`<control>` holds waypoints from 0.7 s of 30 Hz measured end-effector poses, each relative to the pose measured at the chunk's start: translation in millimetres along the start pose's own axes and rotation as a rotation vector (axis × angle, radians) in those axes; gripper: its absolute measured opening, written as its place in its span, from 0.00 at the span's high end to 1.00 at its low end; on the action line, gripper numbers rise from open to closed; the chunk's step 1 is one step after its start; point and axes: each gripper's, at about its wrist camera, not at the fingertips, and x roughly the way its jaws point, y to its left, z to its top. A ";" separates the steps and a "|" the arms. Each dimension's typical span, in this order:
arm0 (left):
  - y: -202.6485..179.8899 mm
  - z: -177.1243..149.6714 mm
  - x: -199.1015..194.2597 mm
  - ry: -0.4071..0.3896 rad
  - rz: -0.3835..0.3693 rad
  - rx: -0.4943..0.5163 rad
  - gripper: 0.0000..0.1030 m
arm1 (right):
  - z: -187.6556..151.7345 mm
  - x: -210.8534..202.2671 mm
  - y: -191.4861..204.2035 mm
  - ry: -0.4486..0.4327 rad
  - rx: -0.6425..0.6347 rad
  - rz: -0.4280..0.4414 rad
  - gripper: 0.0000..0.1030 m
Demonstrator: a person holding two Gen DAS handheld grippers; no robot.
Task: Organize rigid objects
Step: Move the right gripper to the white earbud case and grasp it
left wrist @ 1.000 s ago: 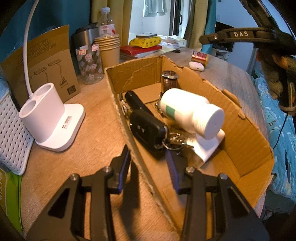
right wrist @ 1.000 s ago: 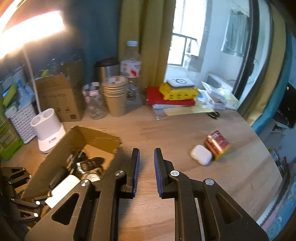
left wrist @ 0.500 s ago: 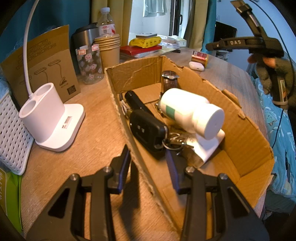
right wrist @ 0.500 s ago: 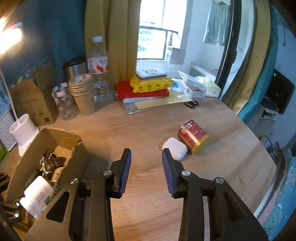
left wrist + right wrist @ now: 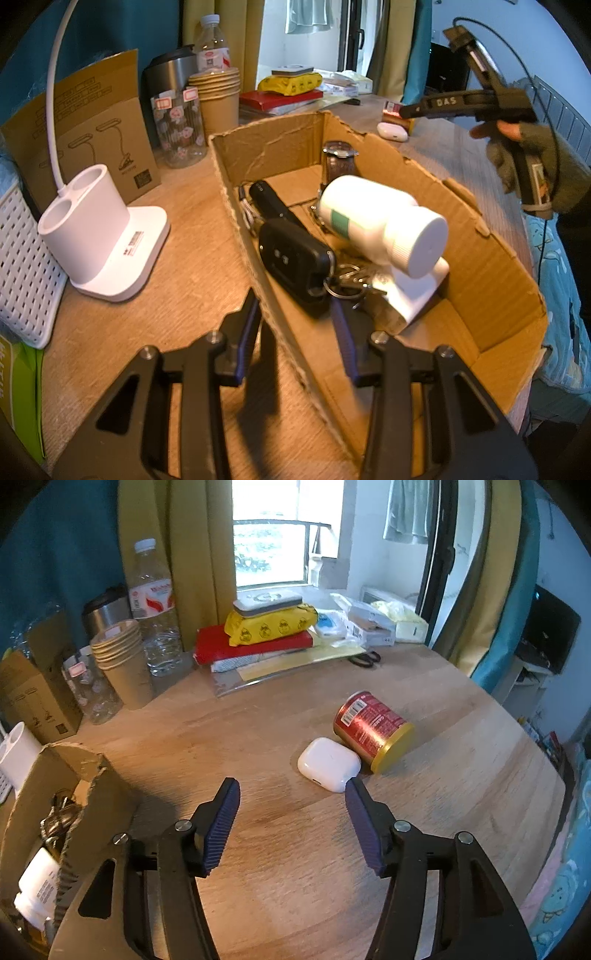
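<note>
A torn cardboard box (image 5: 491, 266) holds a white pill bottle (image 5: 380, 225), a black car key (image 5: 291, 258) with key ring, a black flashlight (image 5: 266, 197) and a watch (image 5: 338, 158). My left gripper (image 5: 295, 325) straddles the box's near wall, jaws apart, holding nothing visibly. My right gripper (image 5: 291, 823) is open and empty above the table, just short of a white earbud case (image 5: 328, 762) and a red can (image 5: 371, 731) lying on its side. The right gripper also shows in the left wrist view (image 5: 461, 101).
A white lamp base (image 5: 103, 236) and white basket (image 5: 18, 266) stand left of the box. Paper cups (image 5: 123, 661), a jar (image 5: 92, 686), a water bottle (image 5: 155, 605), a steel mug, books and a yellow pack (image 5: 269, 622), and scissors (image 5: 365, 657) line the back.
My right gripper has opened wide and swung right, away from the box, closer to the earbud case and can. The left gripper has not moved.
</note>
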 end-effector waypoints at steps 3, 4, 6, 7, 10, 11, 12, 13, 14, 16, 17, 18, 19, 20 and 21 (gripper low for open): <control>0.4 0.3 0.4 0.000 0.000 0.000 0.61 | 0.7 12.2 -5.0 0.013 0.028 -0.004 0.38; -0.1 -0.1 -0.2 0.000 0.000 0.000 0.61 | 0.6 15.4 -6.7 0.016 0.037 -0.004 0.38; 0.1 0.0 0.0 0.000 0.000 0.000 0.61 | 1.8 23.2 -11.4 0.023 0.064 0.000 0.38; -0.2 -0.1 -0.2 0.000 0.000 0.000 0.61 | 2.6 27.8 -13.8 0.029 0.081 0.006 0.37; -0.2 -0.1 -0.2 0.000 0.000 0.000 0.61 | 3.7 38.9 -19.2 0.043 0.108 -0.008 0.37; -0.2 -0.1 -0.2 0.000 0.000 0.000 0.61 | 3.9 42.0 -20.7 0.048 0.117 -0.011 0.37; -0.2 -0.1 -0.2 0.000 0.000 0.000 0.61 | 4.0 45.6 -22.9 0.053 0.129 -0.012 0.37; -0.2 -0.1 -0.2 0.000 0.000 0.000 0.61 | 3.8 48.1 -24.2 0.057 0.135 -0.011 0.37; -0.2 -0.2 -0.2 0.000 0.000 0.000 0.61 | 4.0 50.7 -25.1 0.060 0.139 -0.012 0.37; -0.2 -0.1 -0.2 0.000 0.000 0.000 0.61 | 3.7 54.6 -26.0 0.064 0.143 -0.015 0.37; -0.2 -0.1 -0.1 0.000 0.000 0.000 0.61 | 3.5 56.8 -26.4 0.067 0.144 -0.016 0.37; -0.1 -0.1 0.0 0.000 0.000 0.000 0.61 | 3.8 58.5 -26.8 0.070 0.144 -0.018 0.37; -0.2 -0.1 -0.2 0.000 0.000 0.000 0.61 | 3.9 59.9 -27.0 0.071 0.144 -0.020 0.37; -0.2 -0.2 -0.2 0.000 0.000 0.000 0.61 | 4.1 61.0 -27.1 0.071 0.143 -0.022 0.37; 0.2 0.1 0.3 0.000 0.000 0.000 0.61 | 4.8 62.5 -27.1 0.071 0.143 -0.027 0.37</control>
